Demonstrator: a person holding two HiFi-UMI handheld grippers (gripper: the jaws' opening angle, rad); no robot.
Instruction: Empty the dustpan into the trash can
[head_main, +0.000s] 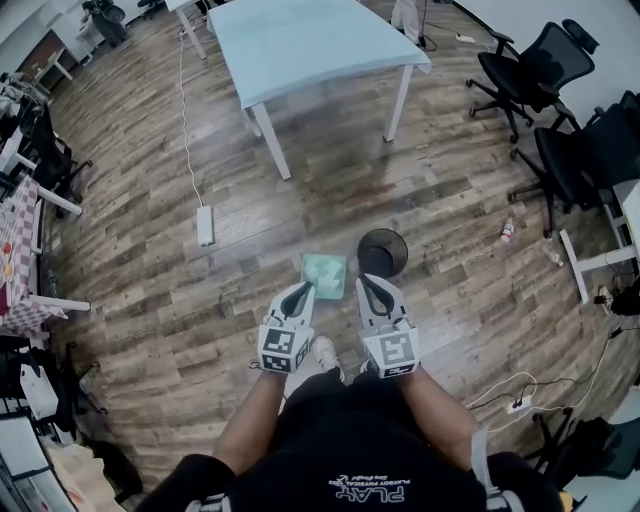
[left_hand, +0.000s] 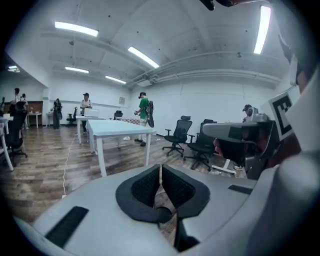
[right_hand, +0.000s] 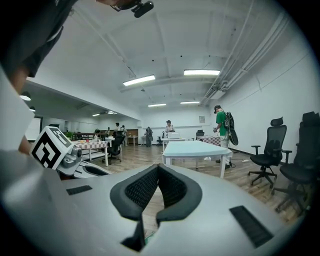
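**A:** Where is the dustpan?

**B:** The green dustpan (head_main: 325, 272) lies flat on the wood floor (head_main: 150, 300), just in front of the person's feet. The round black trash can (head_main: 383, 252) stands just beside its right edge (I think a thin strip of floor shows between them).

**A:** What about the two grippers?

**B:** The left hand-held gripper (head_main: 300, 293) points at the dustpan's near left corner. Its jaws are pressed together and hold nothing. The right hand-held gripper (head_main: 368, 283) points at the near rim of the trash can. Its jaws are pressed together too, with nothing in them.

**A:** Is there room to move?

**B:** Yes, there is wide floor on every side. The pale table (head_main: 300, 40) stands well past the can. A white power strip (head_main: 205, 225) lies off to the left. The black chairs (head_main: 530, 65) sit far off to the right.
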